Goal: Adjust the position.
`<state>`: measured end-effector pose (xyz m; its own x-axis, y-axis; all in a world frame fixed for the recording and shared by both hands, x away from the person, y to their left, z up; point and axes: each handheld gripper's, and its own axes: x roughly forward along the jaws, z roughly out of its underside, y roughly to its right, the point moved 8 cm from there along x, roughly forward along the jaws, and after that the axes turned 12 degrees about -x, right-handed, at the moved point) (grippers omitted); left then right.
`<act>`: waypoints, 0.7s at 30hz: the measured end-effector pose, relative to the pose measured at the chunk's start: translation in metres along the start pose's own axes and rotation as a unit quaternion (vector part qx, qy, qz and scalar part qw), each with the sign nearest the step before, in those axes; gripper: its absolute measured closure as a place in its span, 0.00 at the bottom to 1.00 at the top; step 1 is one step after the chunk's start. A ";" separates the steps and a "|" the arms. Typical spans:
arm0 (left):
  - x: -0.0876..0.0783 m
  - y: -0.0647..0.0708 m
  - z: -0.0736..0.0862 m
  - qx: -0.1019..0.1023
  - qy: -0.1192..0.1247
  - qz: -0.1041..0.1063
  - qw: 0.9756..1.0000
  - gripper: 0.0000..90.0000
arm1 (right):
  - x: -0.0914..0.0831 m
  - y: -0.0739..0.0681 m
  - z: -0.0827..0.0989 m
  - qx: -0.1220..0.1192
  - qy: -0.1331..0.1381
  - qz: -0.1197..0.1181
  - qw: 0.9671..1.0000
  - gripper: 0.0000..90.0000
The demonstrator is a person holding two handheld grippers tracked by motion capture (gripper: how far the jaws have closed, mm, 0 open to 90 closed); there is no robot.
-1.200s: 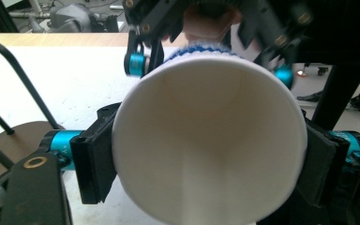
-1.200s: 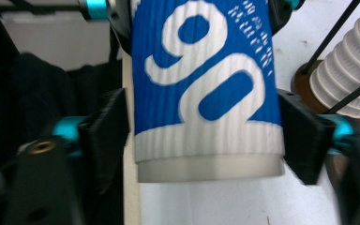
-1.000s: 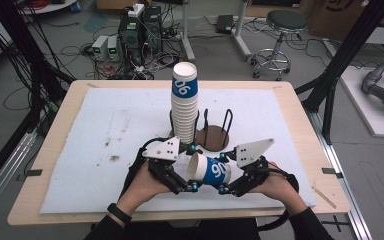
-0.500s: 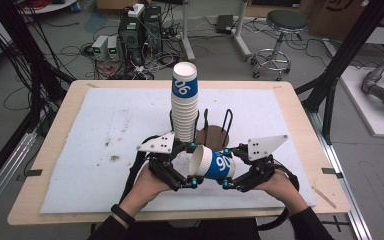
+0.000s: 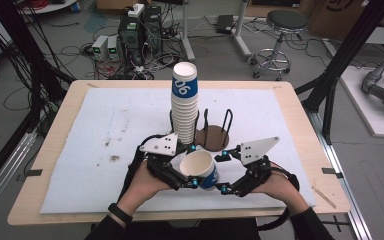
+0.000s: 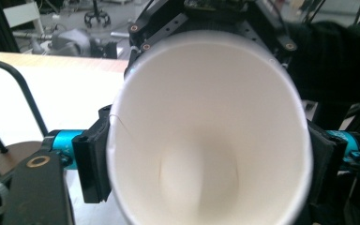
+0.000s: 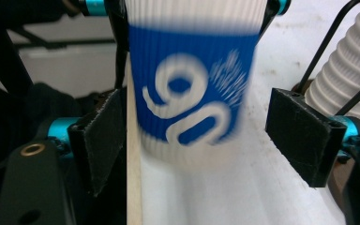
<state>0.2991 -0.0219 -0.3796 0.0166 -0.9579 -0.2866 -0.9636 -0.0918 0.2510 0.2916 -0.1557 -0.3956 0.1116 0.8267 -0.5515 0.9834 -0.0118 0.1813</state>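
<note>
A: Where do we stand with the paper cup (image 5: 200, 169)?

B: We have it between the two hands, off the table at the near edge of the white mat (image 5: 80, 150), just in front of the cup stack (image 5: 185, 105) and the wire rack (image 5: 215, 131). It is a hand-over. Our left gripper (image 5: 182, 170) has just been closing, and in the left gripper view its pads (image 6: 93, 161) press the cup near the rim from both sides, with the open mouth facing that camera.

A: And the right gripper (image 5: 221, 172)?

B: Its jaws have just been opening. In the right gripper view the pads (image 7: 304, 136) stand apart, with a gap on the far side of the blue band and the near pad at most brushing it. So we judge that the left alone carries the cup now.

A: Then what does the next move call for?

B: We draw the right hand back clear of the base without knocking it. Then we likely turn the cup with the left and bring it toward the stack or the empty slot in the rack. The rim is soft, and we see it slightly squeezed already, so we keep the grip light and the motion slow.
</note>
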 end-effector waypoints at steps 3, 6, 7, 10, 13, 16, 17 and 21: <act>-0.001 0.001 -0.002 0.004 0.001 -0.002 1.000 0.26 | 0.007 -0.004 -0.002 -0.009 -0.012 -0.005 1.000 0.23; -0.002 0.002 -0.004 0.004 0.007 0.000 1.000 0.26 | 0.016 -0.004 -0.001 -0.001 -0.008 0.001 1.000 0.23; -0.002 0.003 -0.005 0.002 0.014 0.000 1.000 0.26 | 0.018 -0.003 0.000 0.003 -0.009 0.007 1.000 0.22; -0.004 0.004 -0.008 -0.001 0.025 0.005 1.000 0.26 | 0.022 -0.003 -0.002 0.029 0.018 0.008 0.999 0.21; -0.004 0.005 -0.010 0.000 0.034 0.009 0.999 0.26 | 0.027 -0.003 -0.004 0.048 0.037 0.003 0.998 0.20; -0.004 0.007 -0.012 -0.001 0.045 0.012 0.999 0.26 | 0.035 -0.006 -0.007 0.053 0.041 -0.007 0.998 0.21; -0.004 0.008 -0.013 -0.002 0.050 0.013 0.999 0.26 | 0.037 -0.006 -0.007 0.051 0.039 -0.005 0.998 0.26; -0.002 0.011 -0.017 -0.007 0.070 0.017 0.997 0.21 | 0.038 -0.009 -0.009 0.035 0.050 -0.012 0.998 0.34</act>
<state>0.2932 -0.0252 -0.3610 0.0219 -0.9891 -0.1456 -0.9603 -0.0614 0.2720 0.2860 -0.1190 -0.4110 0.0761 0.8791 -0.4706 0.9935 -0.0269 0.1105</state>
